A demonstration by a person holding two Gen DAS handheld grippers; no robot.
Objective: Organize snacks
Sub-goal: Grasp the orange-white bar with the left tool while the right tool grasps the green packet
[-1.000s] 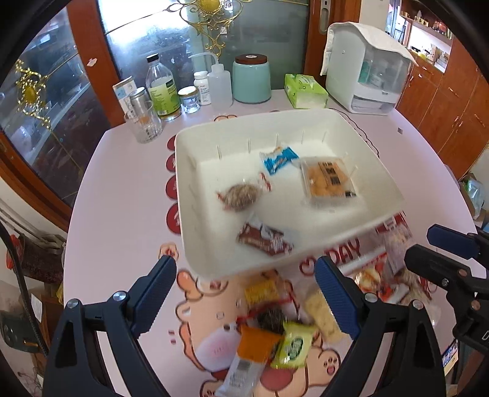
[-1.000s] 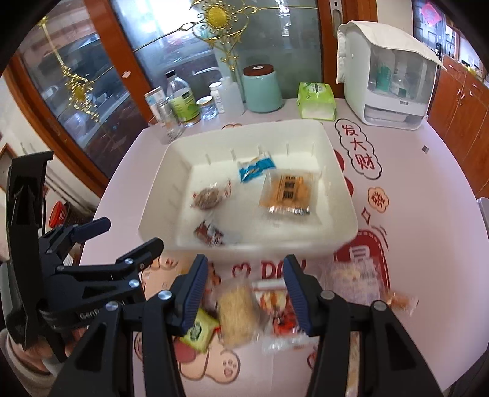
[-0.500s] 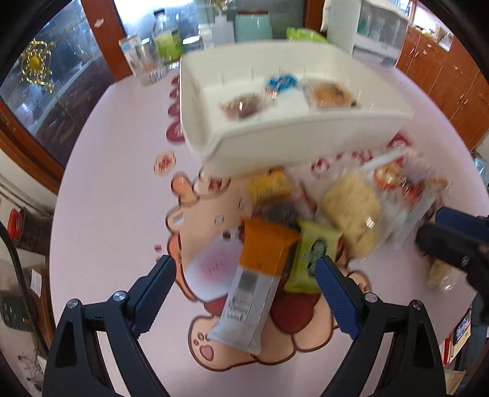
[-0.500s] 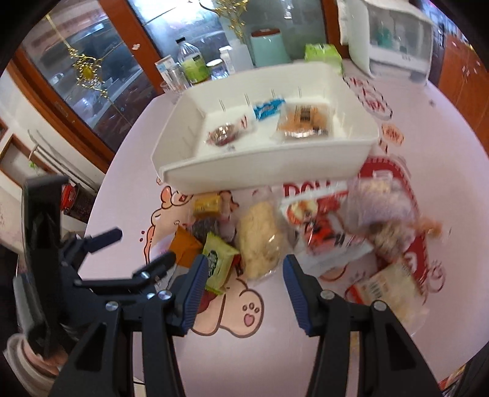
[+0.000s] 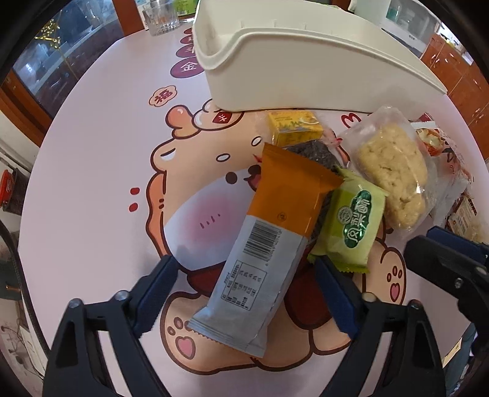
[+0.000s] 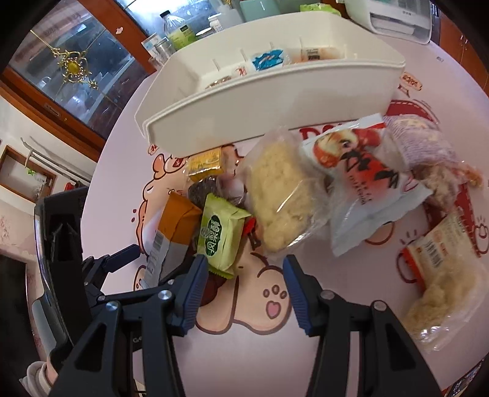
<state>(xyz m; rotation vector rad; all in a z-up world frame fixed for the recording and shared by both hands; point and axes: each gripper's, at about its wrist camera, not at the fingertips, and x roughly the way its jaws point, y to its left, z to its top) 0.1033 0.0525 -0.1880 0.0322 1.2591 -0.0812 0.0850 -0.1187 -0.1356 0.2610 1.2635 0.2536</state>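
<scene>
A loose pile of snacks lies on the pink cartoon table in front of the white bin (image 5: 305,76) (image 6: 275,100). My left gripper (image 5: 244,265) hangs low over an orange-and-grey bar (image 5: 275,220) (image 6: 174,226). Its jaws are closing, with the bar's grey end between them and the pads not touching it. A green pastry packet (image 5: 354,223) (image 6: 220,232) and a clear bag of pale rice cake (image 5: 394,174) (image 6: 281,195) lie beside the bar. My right gripper (image 6: 244,265) stands open just below the green packet, over bare table.
A yellow packet (image 5: 293,126), a dark seed snack (image 6: 201,189), a red-and-white pouch (image 6: 366,174) and an orange-edged bag (image 6: 443,274) fill the pile. The bin holds a few snacks. Bottles (image 6: 177,30) and a white appliance (image 6: 397,15) stand behind it.
Both grippers have sunk toward the table and come in over the snack pile, so the bin now sits high in both views. The left jaws stand a little narrower.
</scene>
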